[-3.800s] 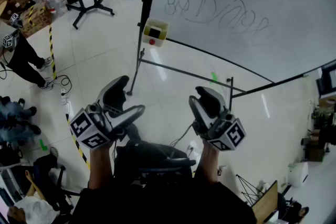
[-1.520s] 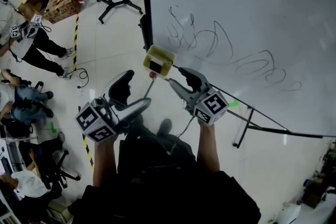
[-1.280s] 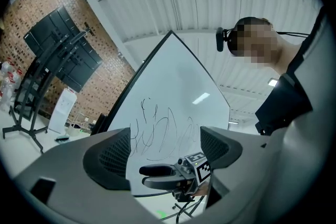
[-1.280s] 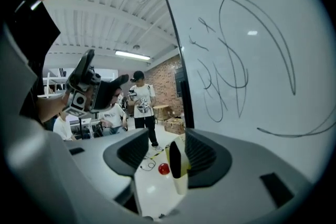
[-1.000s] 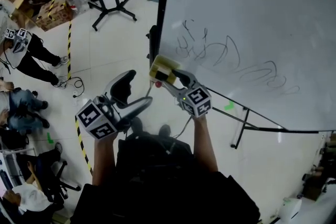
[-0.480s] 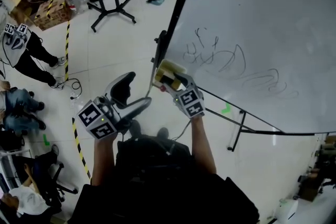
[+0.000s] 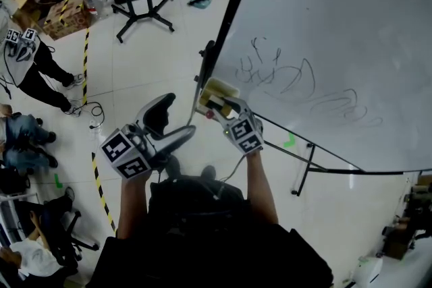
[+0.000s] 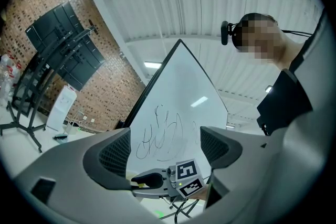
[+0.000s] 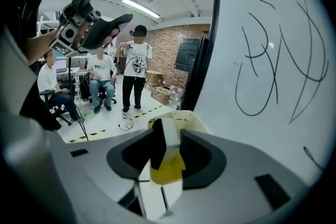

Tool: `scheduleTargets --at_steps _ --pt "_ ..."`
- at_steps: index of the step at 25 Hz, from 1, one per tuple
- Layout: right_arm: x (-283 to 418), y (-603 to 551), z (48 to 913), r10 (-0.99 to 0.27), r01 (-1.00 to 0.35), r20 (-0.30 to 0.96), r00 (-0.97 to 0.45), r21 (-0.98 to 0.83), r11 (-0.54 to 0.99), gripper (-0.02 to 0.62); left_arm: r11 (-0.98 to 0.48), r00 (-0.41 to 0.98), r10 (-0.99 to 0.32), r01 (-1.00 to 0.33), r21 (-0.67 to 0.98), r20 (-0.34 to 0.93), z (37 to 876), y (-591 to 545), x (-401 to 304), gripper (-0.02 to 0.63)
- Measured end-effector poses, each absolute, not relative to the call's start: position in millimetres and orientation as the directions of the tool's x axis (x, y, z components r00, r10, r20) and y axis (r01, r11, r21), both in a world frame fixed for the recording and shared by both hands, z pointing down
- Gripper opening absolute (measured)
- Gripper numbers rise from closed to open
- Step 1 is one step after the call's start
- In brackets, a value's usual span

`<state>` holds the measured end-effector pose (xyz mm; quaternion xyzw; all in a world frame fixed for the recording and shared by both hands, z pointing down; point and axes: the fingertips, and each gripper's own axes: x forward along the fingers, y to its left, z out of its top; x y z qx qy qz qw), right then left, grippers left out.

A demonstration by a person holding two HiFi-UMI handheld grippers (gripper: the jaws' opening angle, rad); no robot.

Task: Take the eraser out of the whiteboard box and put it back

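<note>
A pale yellow whiteboard box (image 7: 219, 88) hangs at the lower left corner of the scribbled whiteboard (image 7: 337, 30). In the right gripper view the eraser (image 9: 167, 136), white with a black felt side, stands upright in the box (image 9: 192, 121). My right gripper (image 7: 217, 103) reaches into the box, and its jaws are closing with the eraser between them, both pads (image 9: 195, 152) against its sides. My left gripper (image 7: 178, 115) hangs open in the air left of the box, holding nothing. In the left gripper view it (image 8: 165, 147) looks toward the whiteboard and the right gripper (image 8: 152, 181).
The whiteboard's black stand legs (image 7: 304, 158) cross the floor on the right. A black wheeled stand (image 7: 138, 3) is at the back. Yellow-black tape (image 7: 98, 175) runs along the floor on the left, beside several people (image 7: 27, 57).
My right gripper has sunk a little into the box, rolled, and its jaws have narrowed onto the eraser. The left gripper has stayed about where it was.
</note>
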<state>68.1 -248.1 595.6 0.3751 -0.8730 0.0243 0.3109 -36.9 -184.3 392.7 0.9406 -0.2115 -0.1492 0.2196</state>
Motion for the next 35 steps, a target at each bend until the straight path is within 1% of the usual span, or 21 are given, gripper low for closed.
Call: scheduleTargets --at_steps 5,14,24,35 --pt "71 -245 583 -0.651 -0.679 0.534 -0.539 0.182 0.711 0.167 -0.816 0.866 -0.462 -0.332 0.473 -0.189 390 -184 -36 0.414" --pt "78 -238 535 -0.693 -0.704 0.44 -0.571 0.171 0.689 0.164 -0.814 0.864 -0.463 -0.326 0.481 -0.197 385 -183 -32 0.414" --pt "85 -230 459 -0.747 -0.741 0.253 -0.614 0.14 0.657 0.161 -0.814 0.858 -0.467 -0.323 0.482 -0.213 377 -181 -30 0.414" --pt "93 -212 381 -0.76 -0.755 0.05 -0.648 0.083 0.65 0.158 -0.83 0.858 -0.458 -0.319 0.458 -0.232 359 -177 -28 0.414"
